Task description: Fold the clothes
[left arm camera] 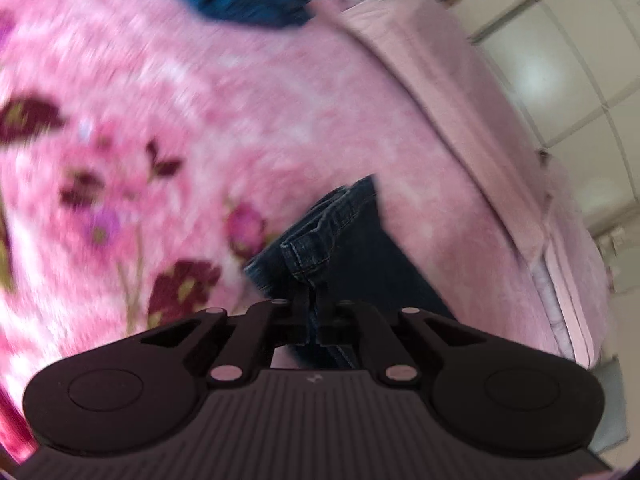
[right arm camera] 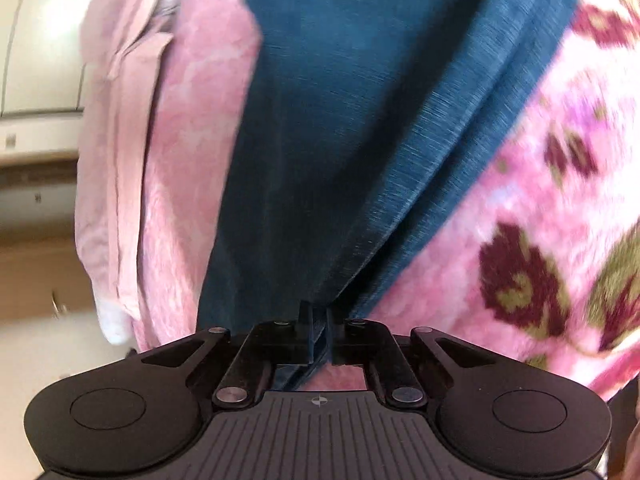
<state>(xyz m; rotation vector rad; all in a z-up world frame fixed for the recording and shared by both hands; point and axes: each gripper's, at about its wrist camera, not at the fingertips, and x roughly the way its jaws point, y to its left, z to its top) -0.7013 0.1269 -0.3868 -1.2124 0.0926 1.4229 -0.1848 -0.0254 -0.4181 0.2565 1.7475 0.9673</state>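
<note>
Two grippers hold dark blue jeans point(left arm camera: 360, 248) over a pink floral blanket point(left arm camera: 160, 120). The left gripper point(left arm camera: 313, 300) has its fingers clamped on a stitched denim edge. The right gripper point(right arm camera: 319, 318) pinches a fold of the same cloth, which stretches away across the blanket.

Blanket point(left arm camera: 280, 100): pink, maroon and purple flowers, olive leaves. Jeans point(left arm camera: 352, 248) on blanket: dark indigo, tan stitching. Cloth point(right arm camera: 340, 140) on blanket: teal, plain.
</note>
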